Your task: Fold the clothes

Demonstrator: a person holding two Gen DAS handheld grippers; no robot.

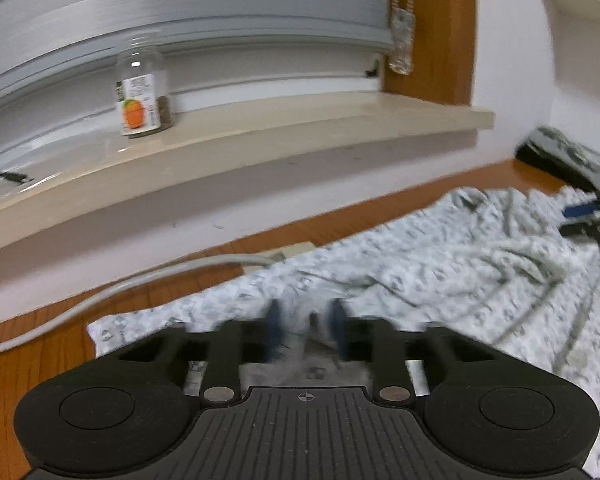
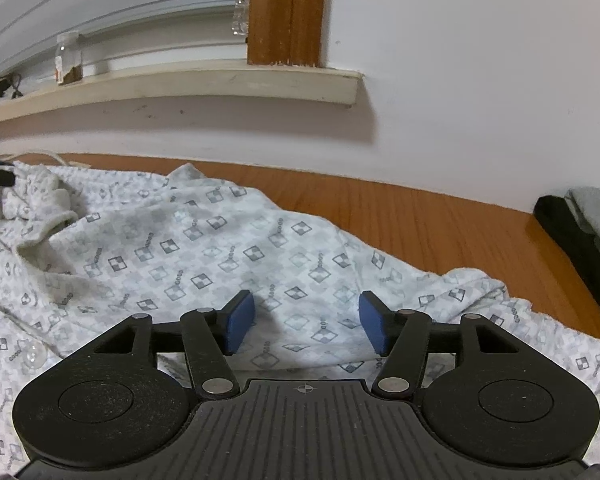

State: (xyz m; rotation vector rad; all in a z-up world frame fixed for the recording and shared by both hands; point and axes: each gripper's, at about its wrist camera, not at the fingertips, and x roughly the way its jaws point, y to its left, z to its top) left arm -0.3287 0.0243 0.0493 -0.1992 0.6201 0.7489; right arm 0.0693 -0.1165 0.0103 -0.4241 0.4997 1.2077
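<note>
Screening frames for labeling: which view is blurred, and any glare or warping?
Left wrist: motion blur, left gripper pads and shirt print smeared, sill bowed by the fisheye. Right wrist: sharp, right gripper crisp, no strong glare.

A warm orange-brown wooden desk (image 2: 440, 220) runs up to a white wall (image 2: 480, 80) ahead of the fingers. Above it juts a pale beige window sill (image 1: 300, 120), with grey slatted blinds (image 1: 180, 8) behind and a brown wooden frame (image 2: 286, 12) at its right end. A clear jar (image 1: 142, 94) with an orange on its label stands on the sill.
</note>
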